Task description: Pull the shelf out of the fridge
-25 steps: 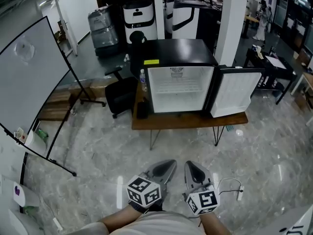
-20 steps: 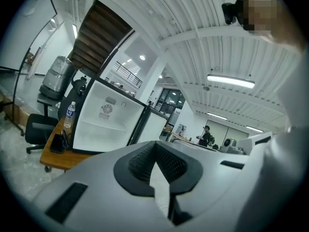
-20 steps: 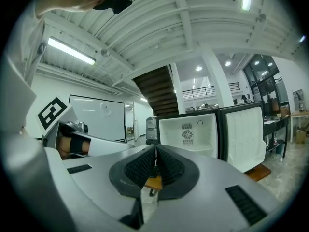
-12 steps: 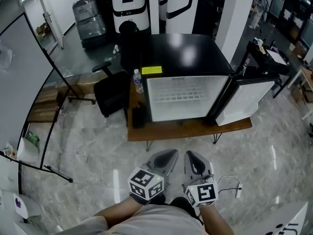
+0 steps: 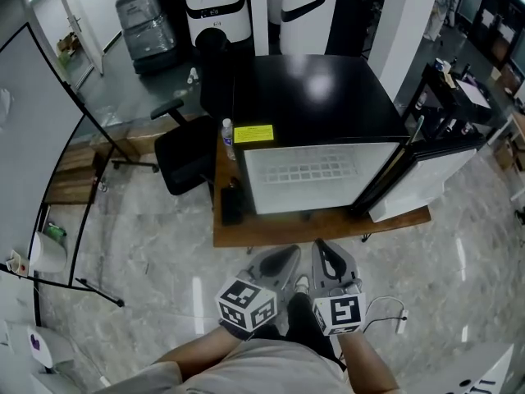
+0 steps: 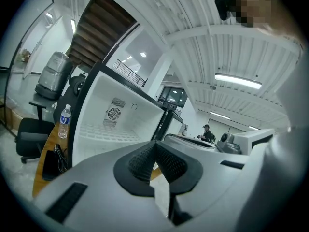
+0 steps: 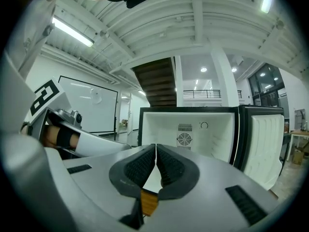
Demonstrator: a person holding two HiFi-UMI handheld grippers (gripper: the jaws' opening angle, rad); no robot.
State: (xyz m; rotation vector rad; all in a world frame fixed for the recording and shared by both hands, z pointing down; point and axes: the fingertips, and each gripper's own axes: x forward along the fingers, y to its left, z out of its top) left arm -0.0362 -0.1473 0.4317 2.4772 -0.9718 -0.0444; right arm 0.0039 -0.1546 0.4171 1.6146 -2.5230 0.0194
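The shelf [image 5: 308,173] sits inside the open fridge [image 5: 316,105], about halfway up the white cabinet. It lies level, with its long axis running across the opening from side to side. The fridge stands on the desk [image 5: 271,230], and its door [image 5: 422,183] is swung wide on the right side. You hold both tools low and side by side, pointing nearly level at the opening, with the shelf straight ahead and well apart from both tips. The left hand-held gripper [image 5: 281,261] has its jaws closed pad to pad with nothing between them, and the right hand-held gripper [image 5: 324,257] is closed and empty as well. Neither is clearly nearer. The right one lines up with the middle of the shelf's front edge and the left one with its left part. Expect to open the jaws before you reach that front edge, then draw the shelf straight back toward you, square to its long axis.
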